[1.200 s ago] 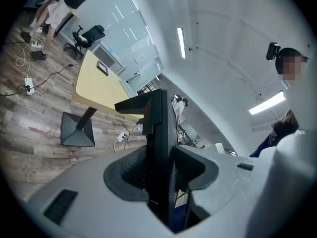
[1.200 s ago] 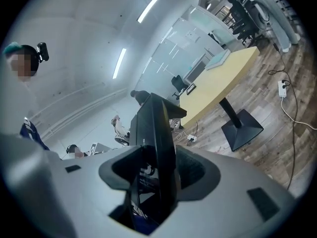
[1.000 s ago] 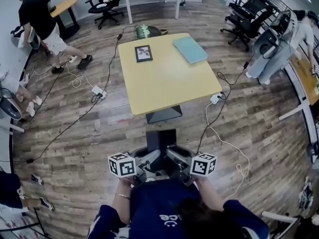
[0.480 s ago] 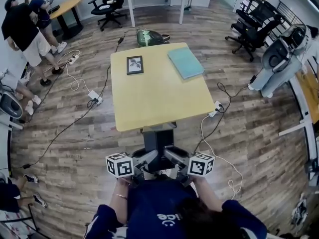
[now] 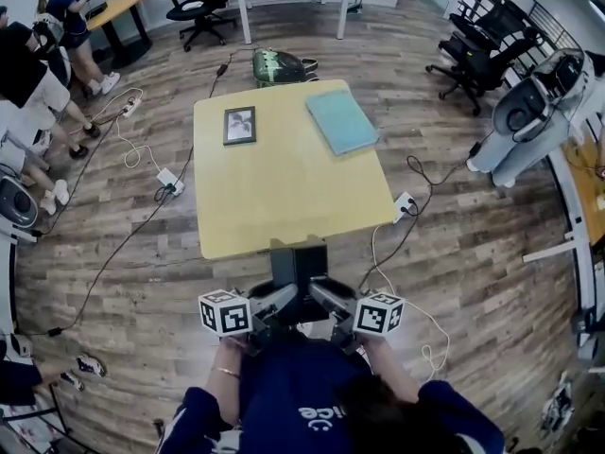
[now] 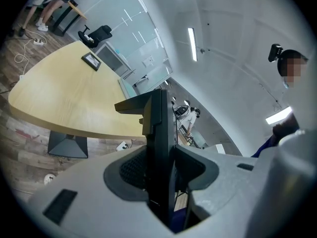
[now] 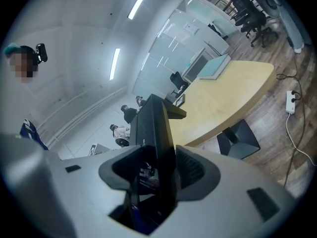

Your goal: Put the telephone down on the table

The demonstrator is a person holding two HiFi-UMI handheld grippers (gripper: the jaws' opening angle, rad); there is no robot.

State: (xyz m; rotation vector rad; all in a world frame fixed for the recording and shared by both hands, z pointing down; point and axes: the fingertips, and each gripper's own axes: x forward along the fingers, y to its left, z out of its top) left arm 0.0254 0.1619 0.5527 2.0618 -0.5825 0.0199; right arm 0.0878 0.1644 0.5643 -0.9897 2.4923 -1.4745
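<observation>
A black telephone (image 5: 301, 267) hangs in front of my body, just short of the near edge of the yellow table (image 5: 284, 183). My left gripper (image 5: 280, 302) is shut on its left side and my right gripper (image 5: 322, 297) on its right side. In the left gripper view the telephone (image 6: 159, 125) stands edge-on between the pads of the left gripper (image 6: 161, 180). The right gripper view shows the telephone (image 7: 154, 125) clamped the same way in the right gripper (image 7: 152, 178), with the table (image 7: 223, 98) beyond.
On the table's far half lie a framed picture (image 5: 239, 126) and a teal folder (image 5: 341, 121). Cables and a power strip (image 5: 404, 206) run over the wooden floor on both sides. A green bag (image 5: 279, 66) sits behind the table. People stand at the far left, office chairs at the back.
The table has come closer to me and the telephone and shifted left in view. Both grippers keep their hold. The people at the left have moved.
</observation>
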